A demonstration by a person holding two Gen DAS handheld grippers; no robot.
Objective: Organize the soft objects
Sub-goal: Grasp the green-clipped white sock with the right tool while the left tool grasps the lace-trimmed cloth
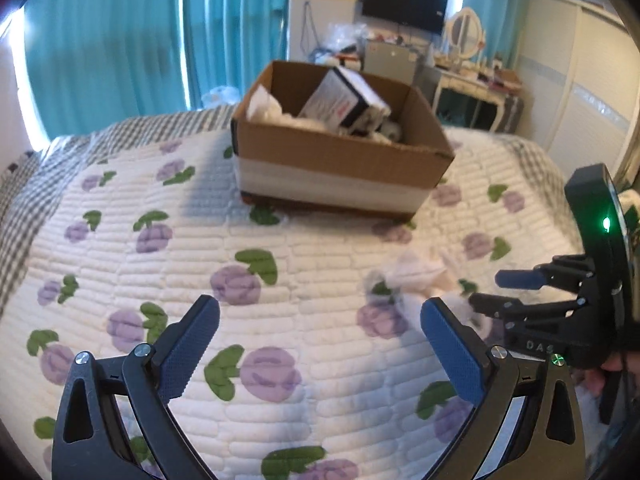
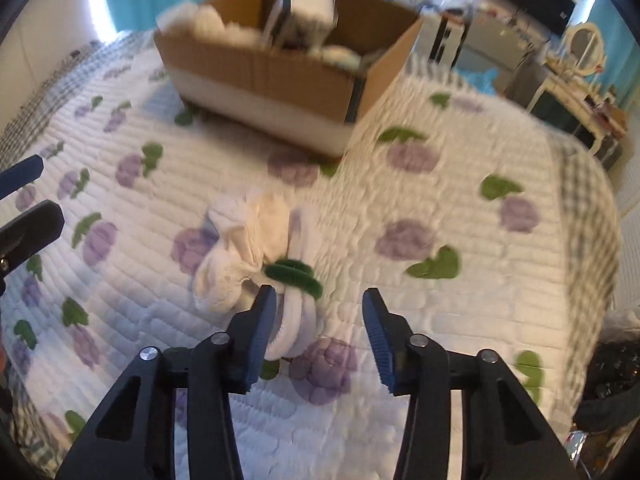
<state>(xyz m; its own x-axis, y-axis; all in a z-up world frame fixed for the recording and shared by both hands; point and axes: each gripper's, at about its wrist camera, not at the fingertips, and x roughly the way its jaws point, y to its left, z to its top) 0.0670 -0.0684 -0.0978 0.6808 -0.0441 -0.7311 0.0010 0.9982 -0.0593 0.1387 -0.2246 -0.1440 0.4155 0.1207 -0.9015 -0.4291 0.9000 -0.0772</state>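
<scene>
Left wrist view: we see our left gripper [image 1: 320, 322] above the quilt [image 1: 160, 264], its jaws spread wide and holding nothing.

Right wrist view: we see our right gripper [image 2: 319, 316] low over the quilt [image 2: 460, 320], its jaws also spread, with nothing pinched between them.

Soft toy: we find a white plush toy [image 2: 248, 248] lying on the quilt, in front of the right gripper. It has a dark green fuzzy band [image 2: 294, 274] across it. The white looped end of the toy lies just beside the inner face of the left finger [image 2: 260, 340] of the right gripper; we cannot tell if it touches.

Same toy from the left side: we see it blurred [image 1: 416, 276], between the left gripper and the right gripper [image 1: 516, 280], which comes in from the right edge.

Box: we see a cardboard box [image 1: 340, 152] standing on the quilt, behind the toy and well apart from it. Its top is open. Inside we see white soft things [image 1: 264, 108] and a tilted white carton [image 1: 344, 100].

Bed cover: we see a white quilt with purple flowers and green leaves, and a grey checked border [image 1: 24, 208].

Room behind: we see teal curtains [image 1: 120, 40], a dark screen [image 1: 404, 2] on the wall and a dressing table [image 1: 472, 76] with an oval mirror.
</scene>
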